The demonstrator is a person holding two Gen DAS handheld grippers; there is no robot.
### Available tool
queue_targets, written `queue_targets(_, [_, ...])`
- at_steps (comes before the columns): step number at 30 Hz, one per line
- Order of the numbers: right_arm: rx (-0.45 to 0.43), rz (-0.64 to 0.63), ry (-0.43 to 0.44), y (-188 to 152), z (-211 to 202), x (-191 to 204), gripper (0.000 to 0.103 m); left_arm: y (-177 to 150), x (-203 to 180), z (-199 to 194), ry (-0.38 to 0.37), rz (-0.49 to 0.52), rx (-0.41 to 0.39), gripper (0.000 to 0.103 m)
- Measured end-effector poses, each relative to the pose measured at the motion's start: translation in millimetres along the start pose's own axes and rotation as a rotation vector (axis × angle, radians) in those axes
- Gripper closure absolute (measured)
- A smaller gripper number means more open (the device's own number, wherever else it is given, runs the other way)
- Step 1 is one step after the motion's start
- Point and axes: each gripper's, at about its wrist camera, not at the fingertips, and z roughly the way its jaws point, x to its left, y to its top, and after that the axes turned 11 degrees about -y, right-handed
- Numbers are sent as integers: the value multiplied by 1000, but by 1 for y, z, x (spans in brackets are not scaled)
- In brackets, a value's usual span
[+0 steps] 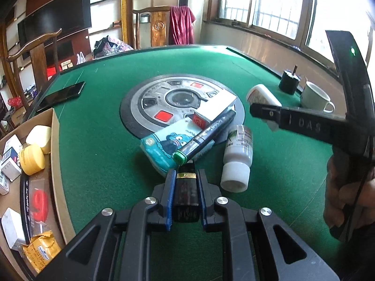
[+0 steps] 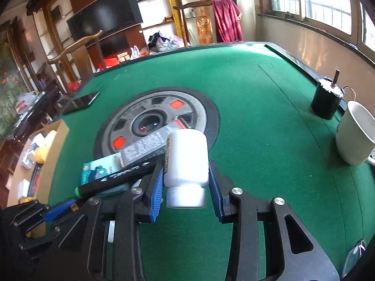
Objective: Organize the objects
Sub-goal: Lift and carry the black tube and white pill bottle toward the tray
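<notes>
Green felt: a mahjong table (image 1: 98,126) is covered with it, and a grey round hub (image 1: 150,98) is set in its centre.
Left gripper (image 1: 185,178): its jaws are clamped on a dark rectangular block with a gold band (image 1: 186,187), possibly a lighter; the view is too close for certainty.
Right gripper (image 2: 186,175): its blue pads are pressed against a white pill bottle (image 2: 187,157), held cap toward the camera, clear of the felt.
Pile: a teal tissue pack (image 1: 161,145), a black marker with a green end (image 1: 206,135), a white carton (image 1: 218,107) and a second white bottle (image 1: 239,154) are left lying together beside the hub.
Destination: a cardboard box (image 1: 55,140) at the table's left edge is judged the goal; it is already crowded with small cartons and yellow tubs.
Bystanders: a white mug (image 2: 354,135), a black motor (image 2: 327,100) and a phone (image 1: 63,93) are kept well apart from the pile.
Risk: the smooth round bottle could be rolled out of the pads if tilted.
Risk: both grippers are held close together, so a clash over the box could be caused.
</notes>
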Motion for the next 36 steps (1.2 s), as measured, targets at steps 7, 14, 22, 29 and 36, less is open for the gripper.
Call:
queue_targets(7, [-18, -17, 39, -3, -7, 11, 68, 3, 8, -10, -4, -27, -38, 86])
queue_targets(14, [-31, -34, 60, -7, -12, 21, 68, 5, 11, -18, -6, -37, -64, 86])
queue_targets(22, [-39, -56, 81, -11, -18, 30, 68, 6, 16, -26, -9, -53, -88, 86])
queue_targets(29, [-50, -72, 103, -15, -25, 42, 68, 8, 23, -39, -18, -75, -125, 86])
queue_targets(36, [-55, -106, 143, -25, -34, 64, 68, 11, 45, -58, 5, -131, -165, 86])
